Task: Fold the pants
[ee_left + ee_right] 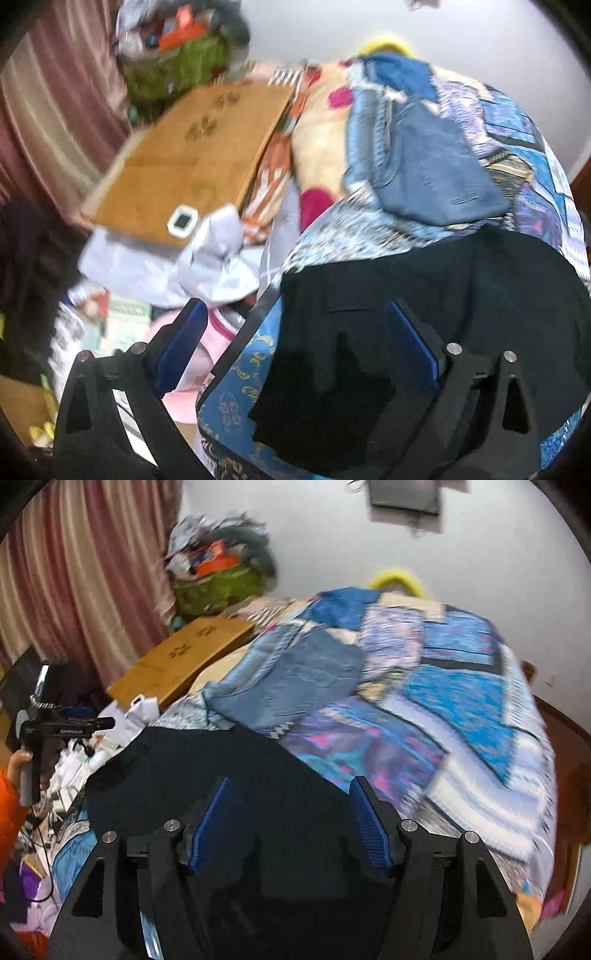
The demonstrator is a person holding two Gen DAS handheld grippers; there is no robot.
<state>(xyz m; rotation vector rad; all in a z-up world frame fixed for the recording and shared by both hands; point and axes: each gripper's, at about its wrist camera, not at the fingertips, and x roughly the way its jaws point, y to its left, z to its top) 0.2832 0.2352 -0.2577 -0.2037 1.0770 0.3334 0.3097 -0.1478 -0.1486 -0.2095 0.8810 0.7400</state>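
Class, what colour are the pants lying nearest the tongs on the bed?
Black, or very dark navy, pants; the right wrist view shows them best.

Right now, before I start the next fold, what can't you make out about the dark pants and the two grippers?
- Dark pants: near end hidden under the right gripper in the right wrist view; fabric too dark to show seams or folds.
- Left gripper: left wrist view is motion-blurred; whether it touches the pants cannot be told.
- Jeans: blurred; legs bunched, layout unclear.
- Bed far edge: smeared by blur.
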